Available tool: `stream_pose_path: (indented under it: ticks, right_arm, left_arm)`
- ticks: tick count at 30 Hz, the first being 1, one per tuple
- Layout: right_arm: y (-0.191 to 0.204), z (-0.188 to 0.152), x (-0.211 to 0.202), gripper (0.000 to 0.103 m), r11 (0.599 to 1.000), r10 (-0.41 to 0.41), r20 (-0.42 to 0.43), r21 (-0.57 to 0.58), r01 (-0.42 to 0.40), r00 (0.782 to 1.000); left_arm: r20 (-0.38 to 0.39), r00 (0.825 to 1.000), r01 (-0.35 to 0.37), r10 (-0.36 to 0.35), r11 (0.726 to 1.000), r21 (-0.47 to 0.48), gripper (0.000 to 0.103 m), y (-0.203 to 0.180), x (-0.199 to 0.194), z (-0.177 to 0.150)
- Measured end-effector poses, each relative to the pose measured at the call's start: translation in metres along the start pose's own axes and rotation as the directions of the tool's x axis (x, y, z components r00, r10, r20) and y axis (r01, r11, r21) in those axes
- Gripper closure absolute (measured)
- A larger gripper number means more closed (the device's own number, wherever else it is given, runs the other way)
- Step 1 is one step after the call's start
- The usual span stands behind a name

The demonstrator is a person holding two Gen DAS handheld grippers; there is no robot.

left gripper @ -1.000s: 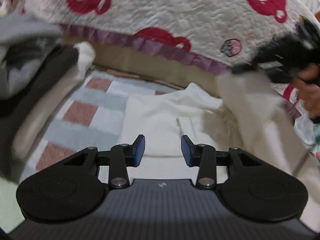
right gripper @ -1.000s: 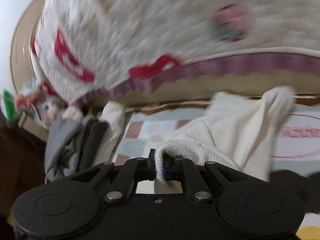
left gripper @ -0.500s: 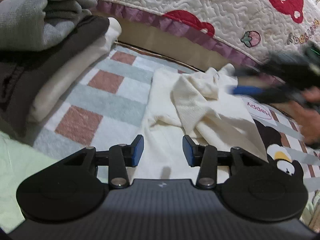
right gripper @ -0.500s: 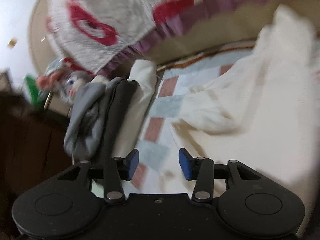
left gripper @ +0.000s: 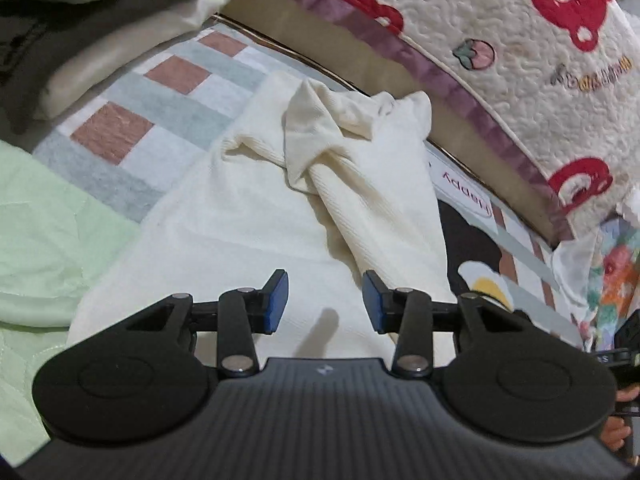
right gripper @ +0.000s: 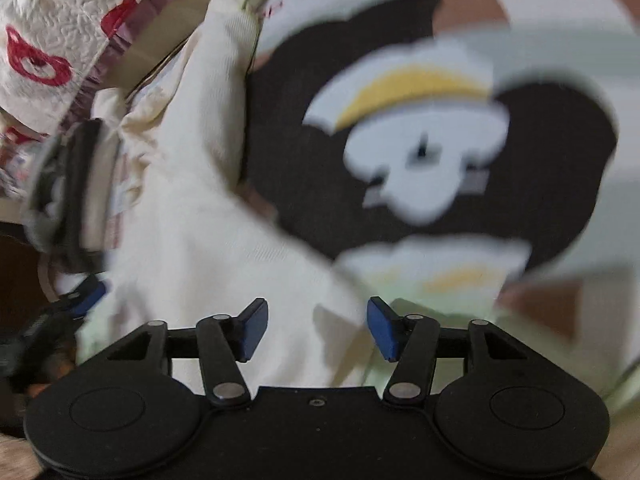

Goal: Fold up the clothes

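Observation:
A cream ribbed garment point(left gripper: 248, 216) lies spread on the patterned blanket, with one sleeve point(left gripper: 360, 184) folded across its body and bunched at the far end. My left gripper point(left gripper: 325, 304) hovers open just above the garment's near part, nothing between its blue pads. In the blurred right wrist view the same garment point(right gripper: 192, 208) runs along the left side. My right gripper point(right gripper: 316, 330) is open over the garment's near right edge, empty.
A stack of folded clothes point(left gripper: 92, 40) sits at the far left. A quilted cover with red prints point(left gripper: 520, 52) rises behind the garment. Pale green fabric point(left gripper: 44, 232) lies at the near left. The blanket's dark cartoon print point(right gripper: 420, 140) spreads right of the garment.
My right gripper let go of the cream sleeve, which now lies folded across the garment, and swung right and back over the cartoon print. My left gripper stayed open and moved nearer the garment.

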State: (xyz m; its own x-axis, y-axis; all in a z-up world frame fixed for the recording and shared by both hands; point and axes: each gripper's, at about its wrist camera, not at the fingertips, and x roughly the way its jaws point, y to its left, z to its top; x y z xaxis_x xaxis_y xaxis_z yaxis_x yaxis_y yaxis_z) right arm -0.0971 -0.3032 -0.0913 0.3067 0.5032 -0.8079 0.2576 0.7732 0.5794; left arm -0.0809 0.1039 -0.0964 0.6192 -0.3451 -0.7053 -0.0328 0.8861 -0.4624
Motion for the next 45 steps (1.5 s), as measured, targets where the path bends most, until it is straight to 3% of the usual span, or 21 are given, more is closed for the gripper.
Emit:
stream_pose_path:
  ticks: [2,7,12,13,14,17,19,22,23,27,28,32,36,39,41,43,45]
  right_arm:
    - [-0.004,-0.012,0.001,0.035,0.999,0.02,-0.005,0.03,-0.02,1.0]
    - [-0.003,-0.021,0.014,0.035,0.996,-0.064,0.025,0.055,0.063,0.998]
    - [0.011,-0.024,0.02,0.035,0.995,-0.1,0.063,-0.009,0.1,0.993]
    - [0.016,-0.026,0.018,0.057,0.995,-0.086,0.086,-0.036,0.09,0.993]
    - [0.022,-0.029,0.015,0.09,0.995,-0.064,0.11,-0.064,0.072,0.992]
    - [0.038,-0.039,0.006,0.094,0.988,0.005,0.18,-0.15,0.022,0.984]
    - [0.05,-0.047,-0.002,0.095,0.98,0.123,0.206,-0.178,-0.087,0.971]
    - [0.07,-0.054,-0.009,0.095,0.937,0.337,0.187,-0.162,-0.31,0.923]
    - [0.081,-0.056,-0.009,0.095,0.907,0.414,0.165,-0.159,-0.391,0.895]
    - [0.14,-0.063,-0.002,0.095,0.733,0.675,0.027,-0.137,-0.666,0.738]
    - [0.154,-0.065,0.002,0.095,0.719,0.685,-0.01,-0.148,-0.679,0.728]
    - [0.205,-0.072,0.028,0.095,0.746,0.621,-0.114,-0.218,-0.629,0.776]
    - [0.212,-0.072,0.062,0.095,0.787,0.575,-0.149,-0.169,-0.594,0.804]
    - [0.218,-0.072,0.075,0.095,0.778,0.595,-0.165,-0.123,-0.616,0.786]
    - [0.231,-0.071,0.08,0.095,0.751,0.63,-0.176,-0.111,-0.651,0.756]
    - [0.242,-0.074,0.08,0.095,0.718,0.657,-0.194,-0.135,-0.683,0.729]
    - [0.251,-0.076,0.086,0.095,0.701,0.655,-0.218,-0.182,-0.689,0.724]
  left_arm:
    - [-0.002,1.0,-0.025,0.025,1.0,0.007,0.064,0.0,-0.001,-0.002]
    - [-0.035,0.999,-0.021,0.021,1.0,0.002,0.064,0.002,0.002,-0.011]
    - [-0.04,0.999,-0.007,0.008,1.0,0.007,0.064,0.002,0.003,-0.013]
    - [-0.039,0.999,-0.005,0.005,1.0,0.009,0.064,0.001,0.003,-0.013]
    - [-0.037,0.999,-0.003,0.003,1.0,0.011,0.064,0.001,0.003,-0.013]
    - [-0.033,0.999,0.002,-0.001,1.0,0.017,0.064,0.002,0.0,-0.014]
    - [-0.03,1.0,0.008,-0.007,1.0,0.021,0.064,0.002,-0.002,-0.015]
    - [-0.007,0.999,0.051,-0.051,0.999,0.01,0.063,0.007,-0.011,-0.014]
    - [0.01,0.998,0.067,-0.067,0.998,-0.001,0.063,0.01,-0.015,-0.012]
    - [0.041,0.993,0.108,-0.106,0.993,-0.055,0.062,0.028,-0.034,-0.006]
    - [0.041,0.992,0.119,-0.116,0.99,-0.074,0.061,0.034,-0.038,-0.006]
    - [0.042,0.987,0.159,-0.154,0.976,-0.148,0.061,0.058,-0.055,-0.004]
    - [0.046,0.98,0.198,-0.192,0.955,-0.222,0.061,0.082,-0.072,-0.003]
    - [0.051,0.974,0.226,-0.22,0.934,-0.277,0.06,0.1,-0.084,-0.002]
    - [0.054,0.971,0.238,-0.232,0.923,-0.304,0.058,0.11,-0.091,-0.002]
    - [0.051,0.974,0.226,-0.221,0.927,-0.299,0.057,0.113,-0.092,-0.003]
    - [0.048,0.977,0.214,-0.21,0.932,-0.293,0.056,0.116,-0.092,-0.005]
